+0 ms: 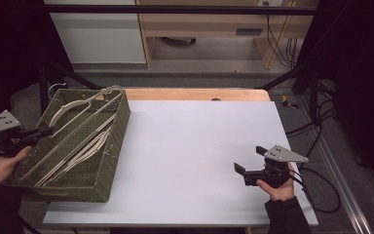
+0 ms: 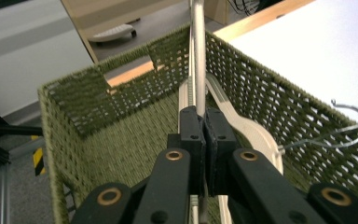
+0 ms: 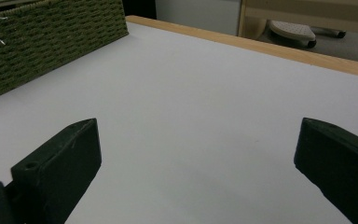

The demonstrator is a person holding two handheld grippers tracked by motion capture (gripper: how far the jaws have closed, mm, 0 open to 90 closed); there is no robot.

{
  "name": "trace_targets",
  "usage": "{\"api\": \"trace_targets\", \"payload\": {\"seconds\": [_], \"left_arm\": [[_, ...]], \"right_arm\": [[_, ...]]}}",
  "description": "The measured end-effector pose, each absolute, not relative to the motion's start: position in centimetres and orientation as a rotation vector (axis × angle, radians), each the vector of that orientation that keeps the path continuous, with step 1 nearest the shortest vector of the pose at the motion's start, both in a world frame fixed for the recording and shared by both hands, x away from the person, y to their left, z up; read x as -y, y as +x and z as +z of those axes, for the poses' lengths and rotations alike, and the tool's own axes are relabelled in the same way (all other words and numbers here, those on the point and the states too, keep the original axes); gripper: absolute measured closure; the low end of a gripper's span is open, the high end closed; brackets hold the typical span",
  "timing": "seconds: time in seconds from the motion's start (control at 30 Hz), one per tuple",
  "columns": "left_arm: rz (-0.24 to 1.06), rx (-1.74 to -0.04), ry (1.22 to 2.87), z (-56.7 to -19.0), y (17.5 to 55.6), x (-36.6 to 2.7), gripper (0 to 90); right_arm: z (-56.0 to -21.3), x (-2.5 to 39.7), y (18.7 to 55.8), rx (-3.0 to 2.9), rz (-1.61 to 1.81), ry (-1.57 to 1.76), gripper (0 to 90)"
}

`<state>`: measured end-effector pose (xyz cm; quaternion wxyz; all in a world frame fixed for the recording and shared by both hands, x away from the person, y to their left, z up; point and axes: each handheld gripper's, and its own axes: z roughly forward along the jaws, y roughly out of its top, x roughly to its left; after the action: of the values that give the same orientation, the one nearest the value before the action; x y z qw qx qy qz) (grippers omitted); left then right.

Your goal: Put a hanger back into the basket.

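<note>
A green woven basket [image 1: 118, 139] sits on the table's left side and holds several white clothes hangers [image 1: 90, 146]. One hanger [image 1: 84, 105] is tilted up, its top end sticking out over the basket's far rim. My left gripper [image 1: 48, 130] reaches in over the basket's left wall and is shut on that hanger's thin grey bar [image 2: 198, 56]. Behind the jaws lies the hanger's white shoulder [image 2: 247, 128]. My right gripper [image 1: 249, 158] hovers open over the white tabletop [image 3: 191, 93] at the right, with nothing between its fingers.
A wire hook [image 2: 354, 114] pokes out through the basket's right wall [image 2: 270, 102]. A wooden strip [image 1: 195, 94] runs along the table's far edge. Beyond it stand a white cabinet [image 1: 97, 34] and a wooden shelf [image 1: 199, 24]. Cables [image 1: 316, 126] lie on the floor at the right.
</note>
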<state>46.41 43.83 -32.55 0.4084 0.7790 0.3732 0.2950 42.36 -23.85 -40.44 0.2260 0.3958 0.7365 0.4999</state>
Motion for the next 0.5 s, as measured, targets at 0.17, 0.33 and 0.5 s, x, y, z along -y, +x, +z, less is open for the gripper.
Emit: {"api": "trace_targets", "payload": {"seconds": [0.17,0.33,0.5], "left_arm": [[0.752,-0.965,2.029,-34.5,46.6,-43.1,87.4],[0.725,-0.972,2.039,-36.7,46.7,-42.5,87.4],[0.711,-0.966,2.035,-37.6,46.4,-42.5,87.1]], "right_arm": [[-40.4,23.8,42.4,-2.033,1.377,1.090,1.3],[-40.5,23.9,42.4,-2.039,1.373,1.085,1.4],[-40.5,23.7,42.4,-2.039,1.373,1.090,1.4]]}}
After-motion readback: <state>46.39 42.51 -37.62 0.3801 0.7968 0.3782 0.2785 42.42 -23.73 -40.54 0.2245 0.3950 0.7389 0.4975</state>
